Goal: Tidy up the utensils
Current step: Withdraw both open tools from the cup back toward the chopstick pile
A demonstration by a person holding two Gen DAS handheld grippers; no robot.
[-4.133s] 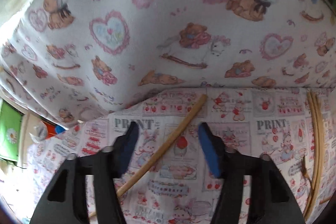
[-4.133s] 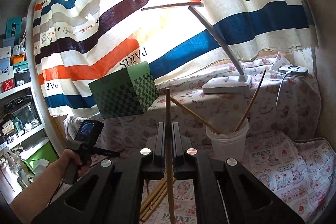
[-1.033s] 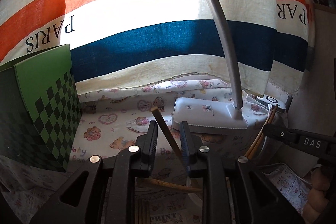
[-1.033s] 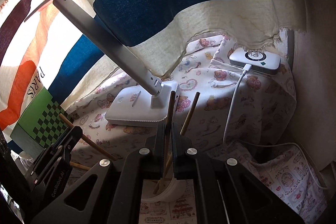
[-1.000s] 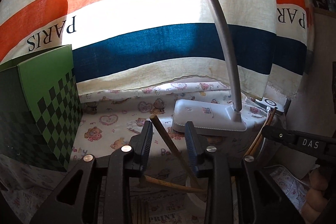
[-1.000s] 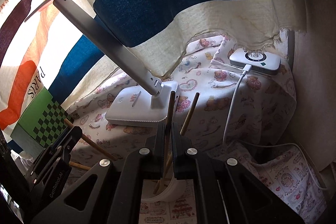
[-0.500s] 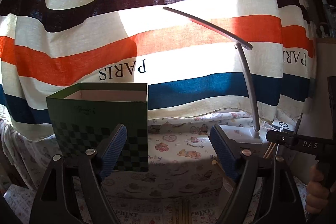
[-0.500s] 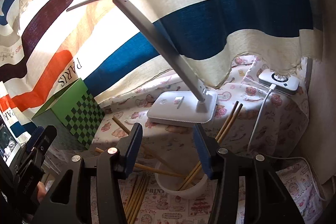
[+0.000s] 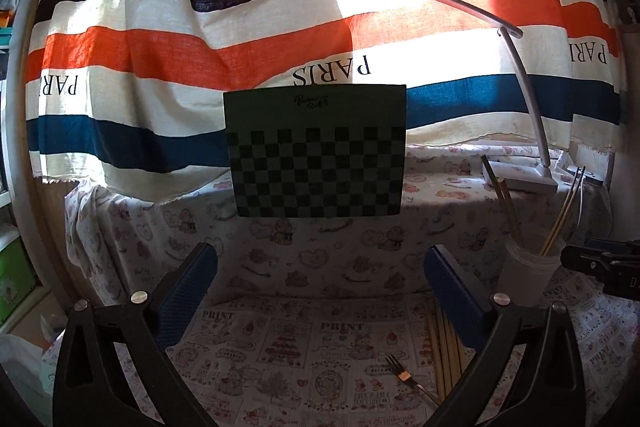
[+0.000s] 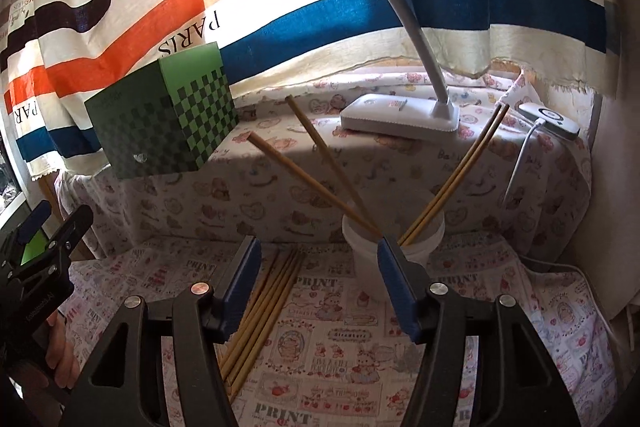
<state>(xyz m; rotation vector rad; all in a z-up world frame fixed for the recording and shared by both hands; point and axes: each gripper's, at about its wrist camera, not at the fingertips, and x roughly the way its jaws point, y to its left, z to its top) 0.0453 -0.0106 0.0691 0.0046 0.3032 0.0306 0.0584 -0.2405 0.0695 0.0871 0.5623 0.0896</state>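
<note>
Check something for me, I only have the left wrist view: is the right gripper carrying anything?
Observer: No. The right gripper is open and empty.
Operator: How many chopsticks are in the cup?
Observer: Four stand in the white cup: two lean left, two lean right.
Operator: Where's the loose bundle from there?
Observer: The loose chopsticks lie flat on the cloth left of the cup, running under the gripper's left finger.

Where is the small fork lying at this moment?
In the left wrist view, the small fork lies flat on the printed cloth, low and right of centre, just left of the loose chopsticks.
</note>
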